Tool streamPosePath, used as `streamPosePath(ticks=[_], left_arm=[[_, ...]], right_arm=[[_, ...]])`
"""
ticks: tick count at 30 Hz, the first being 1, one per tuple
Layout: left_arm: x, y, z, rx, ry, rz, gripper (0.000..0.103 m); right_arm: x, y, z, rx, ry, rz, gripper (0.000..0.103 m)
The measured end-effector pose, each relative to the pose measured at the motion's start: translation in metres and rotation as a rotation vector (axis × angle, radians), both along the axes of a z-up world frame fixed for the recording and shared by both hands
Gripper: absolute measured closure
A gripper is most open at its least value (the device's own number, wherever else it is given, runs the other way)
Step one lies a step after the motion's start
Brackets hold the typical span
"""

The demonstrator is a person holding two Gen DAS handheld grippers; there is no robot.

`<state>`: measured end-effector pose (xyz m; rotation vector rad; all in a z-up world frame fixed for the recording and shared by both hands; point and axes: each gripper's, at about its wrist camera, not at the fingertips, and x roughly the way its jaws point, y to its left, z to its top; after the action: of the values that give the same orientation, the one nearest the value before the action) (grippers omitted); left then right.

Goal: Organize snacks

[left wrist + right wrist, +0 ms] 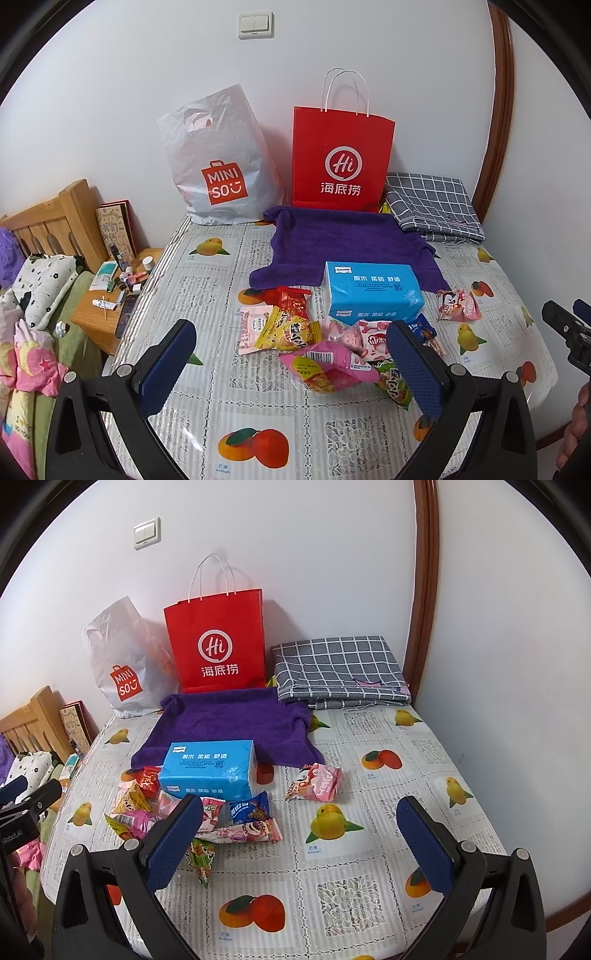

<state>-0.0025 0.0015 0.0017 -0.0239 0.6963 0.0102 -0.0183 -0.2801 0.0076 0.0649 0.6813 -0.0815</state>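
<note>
The surface point(369, 915), covered by a fruit-print cloth, is being occupied at the rear by a red paper bag point(218, 642) and a white Miniso bag point(218, 162). A purple towel point(343, 243) is being overlapped by a blue tissue pack point(208, 770). Snack packets point(314, 347) are being left heaped just before it. Both left tongs point(295, 365) and right tongs point(299, 845) are being held spread wide above the surface, nothing gripped.

Table point(369, 849), snacks point(240, 823), tissue pack point(207, 771), towel point(229, 720)
</note>
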Motion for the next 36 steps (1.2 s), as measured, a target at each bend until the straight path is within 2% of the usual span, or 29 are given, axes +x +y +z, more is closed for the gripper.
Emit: streamPosePath(ticks=[13,36], left_arm=[[0.007,-0.002,0.011,-0.003,0.0,-0.003,0.0],[0.015,-0.011,0.007,-0.002,-0.013,-0.04,0.0]], right_arm=[[-0.003,-0.003,0.003,0.008,-0.006,-0.006,0.001],[0.01,-0.004,-0.001,0.022,0.002,0.007,0.0]])
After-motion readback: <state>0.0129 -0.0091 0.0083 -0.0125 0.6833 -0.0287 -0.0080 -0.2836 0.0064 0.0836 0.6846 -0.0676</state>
